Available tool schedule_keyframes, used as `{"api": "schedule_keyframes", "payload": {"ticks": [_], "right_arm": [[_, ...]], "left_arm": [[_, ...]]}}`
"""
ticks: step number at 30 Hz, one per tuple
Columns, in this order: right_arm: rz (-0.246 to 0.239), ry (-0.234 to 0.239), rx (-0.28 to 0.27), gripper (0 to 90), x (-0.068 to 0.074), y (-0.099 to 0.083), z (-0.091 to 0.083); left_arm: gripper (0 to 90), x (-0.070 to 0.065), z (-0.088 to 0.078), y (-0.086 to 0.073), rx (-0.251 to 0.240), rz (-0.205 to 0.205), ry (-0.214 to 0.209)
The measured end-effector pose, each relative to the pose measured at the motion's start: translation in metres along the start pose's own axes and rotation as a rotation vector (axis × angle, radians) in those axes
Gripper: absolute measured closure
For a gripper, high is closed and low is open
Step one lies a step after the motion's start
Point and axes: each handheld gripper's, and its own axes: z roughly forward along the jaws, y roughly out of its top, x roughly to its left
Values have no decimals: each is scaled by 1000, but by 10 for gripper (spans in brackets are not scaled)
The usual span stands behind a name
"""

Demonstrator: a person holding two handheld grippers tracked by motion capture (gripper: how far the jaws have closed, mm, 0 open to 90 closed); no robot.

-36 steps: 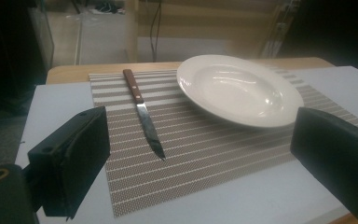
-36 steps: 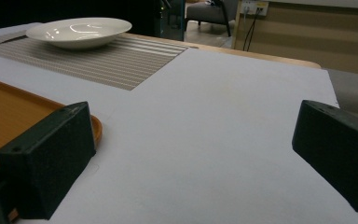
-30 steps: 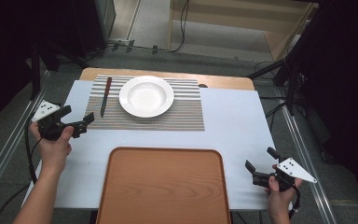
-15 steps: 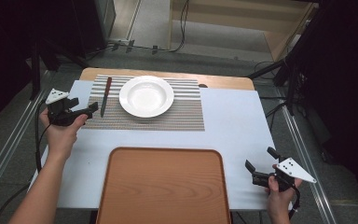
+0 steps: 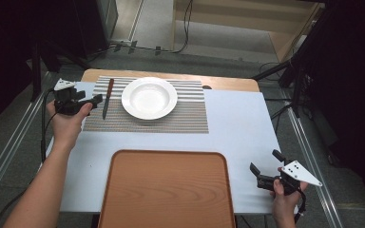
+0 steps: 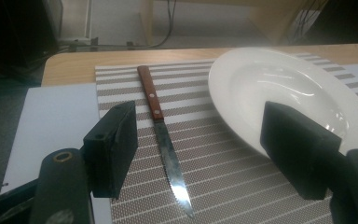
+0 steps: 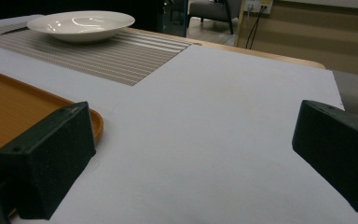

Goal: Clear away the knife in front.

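Knife point(image 5: 107, 98) lies flat on the striped placemat point(image 5: 180, 118), just left of the white plate point(image 5: 149, 98), not touching it. Wooden handle points to the mat's far edge, serrated blade tip to the near edge (left gripper view shows two rivets on the handle).

Left gripper point(image 5: 94, 100) sits at the mat's left edge, just beside the knife and level with its middle. Jaws have just been closing but are apart for now; in the left gripper view point(image 6: 200, 154) the knife runs up between them, one jaw over the mat's left side, the other in front of the plate rim. Pads aren't on the knife, nothing clamped.

Right gripper point(image 5: 261, 172) is well apart from the mat, held over the white table cover point(image 5: 237, 123) by its near right corner, just right of the wooden tray point(image 5: 166, 190). Its jaws are spread wide with nothing between them. Tray is bare and lies on the mat's near side.
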Motion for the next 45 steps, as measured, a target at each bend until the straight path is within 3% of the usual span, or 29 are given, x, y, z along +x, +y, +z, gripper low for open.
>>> {"api": "schedule_keyframes", "payload": {"ticks": [8,24,28,34,40,45], "right_arm": [[1,0,0,0,0,0,0],[7,-3,3,0,0,0,0],[7,-1,2,0,0,0,0],[9,-2,3,0,0,0,0],[8,-4,4,0,0,0,1],[6,-5,6,0,0,0,1]], "left_arm": [[290,9,19,10,39,-24,7],[372,15,60,27,169,-51,2],[378,15,70,31,210,-55,22],[430,16,83,39,277,-64,53],[509,18,98,40,333,-88,43],[573,20,108,40,370,-96,64]]}}
